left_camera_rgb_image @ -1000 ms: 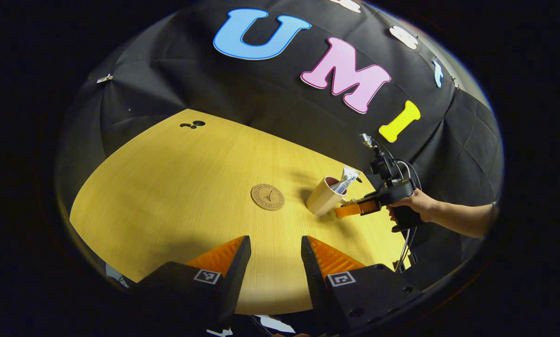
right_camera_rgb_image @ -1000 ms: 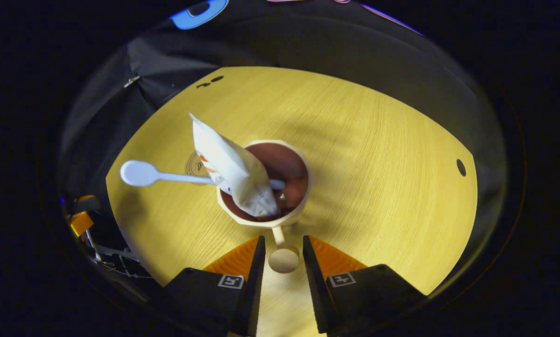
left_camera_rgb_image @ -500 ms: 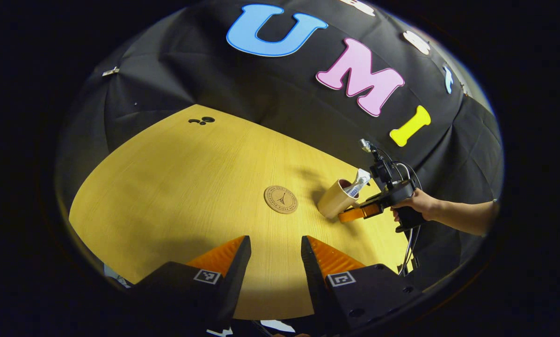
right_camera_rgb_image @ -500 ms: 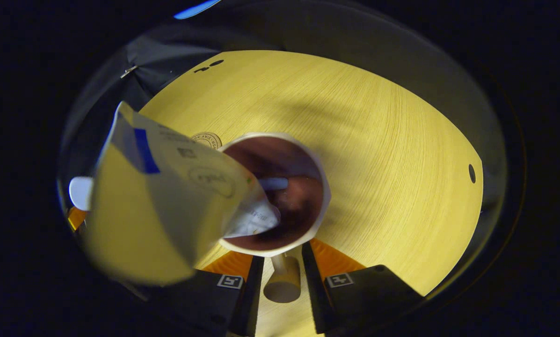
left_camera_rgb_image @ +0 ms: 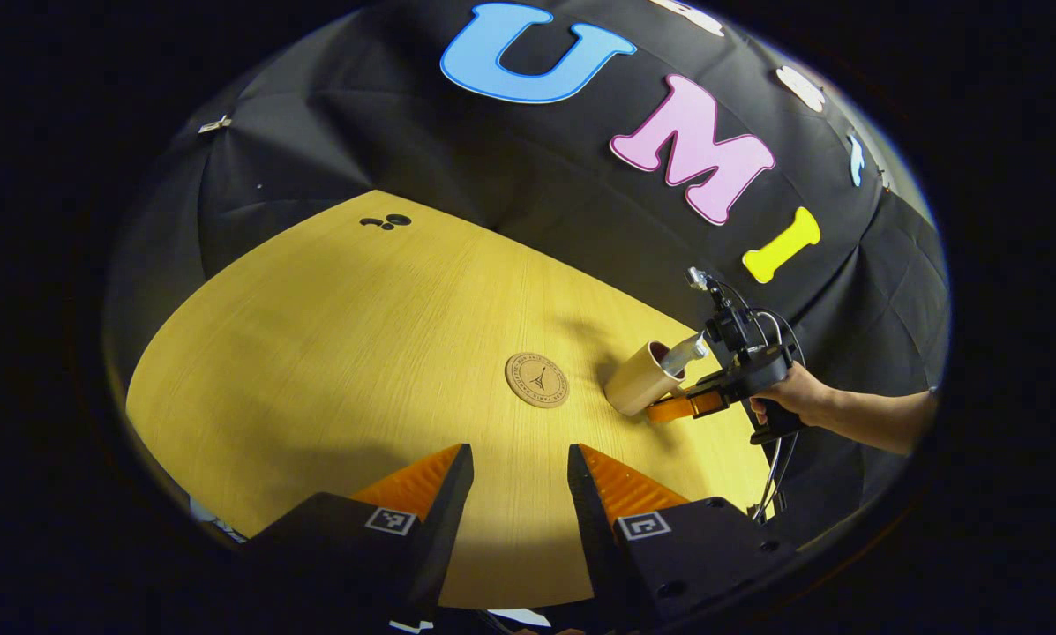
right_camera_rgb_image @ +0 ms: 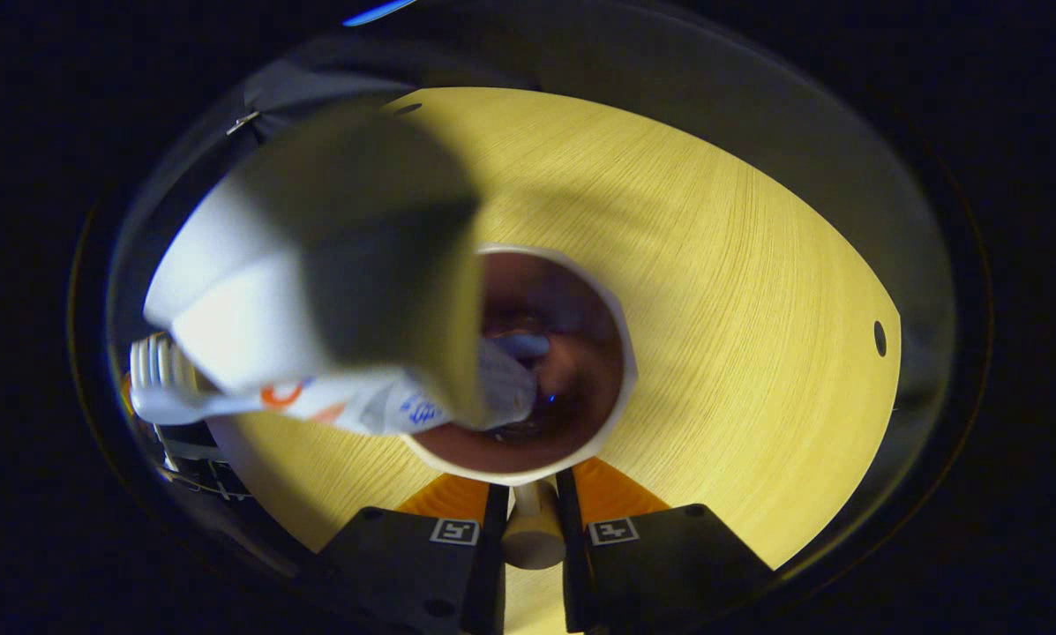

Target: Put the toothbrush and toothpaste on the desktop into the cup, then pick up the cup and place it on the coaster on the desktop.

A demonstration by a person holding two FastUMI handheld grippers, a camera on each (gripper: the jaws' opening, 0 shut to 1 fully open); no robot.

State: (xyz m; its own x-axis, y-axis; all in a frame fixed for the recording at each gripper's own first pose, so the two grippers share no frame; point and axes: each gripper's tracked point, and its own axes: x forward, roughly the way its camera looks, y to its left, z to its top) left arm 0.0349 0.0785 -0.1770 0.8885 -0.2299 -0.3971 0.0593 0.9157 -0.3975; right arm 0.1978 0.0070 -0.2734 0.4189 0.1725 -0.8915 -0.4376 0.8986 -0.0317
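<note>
A beige cup leans just right of the round brown coaster, its mouth tipped toward my right gripper. A hand holds that gripper. In the right gripper view my right gripper is shut on the cup's handle, and the cup's dark inside faces the camera. The white toothpaste tube stands in the cup and looms close and blurred. The toothbrush head pokes out at the left. My left gripper hangs open over the table's near edge, holding nothing.
The yellow wooden table has small dark holes at its far left and one near its right edge. Black cloth walls the booth behind the table. Bare wood lies left of the coaster.
The right gripper's fingers have closed in on the cup's handle. The cup has tipped toward that gripper, swinging the toothpaste and toothbrush closer to its camera. The left gripper stays open.
</note>
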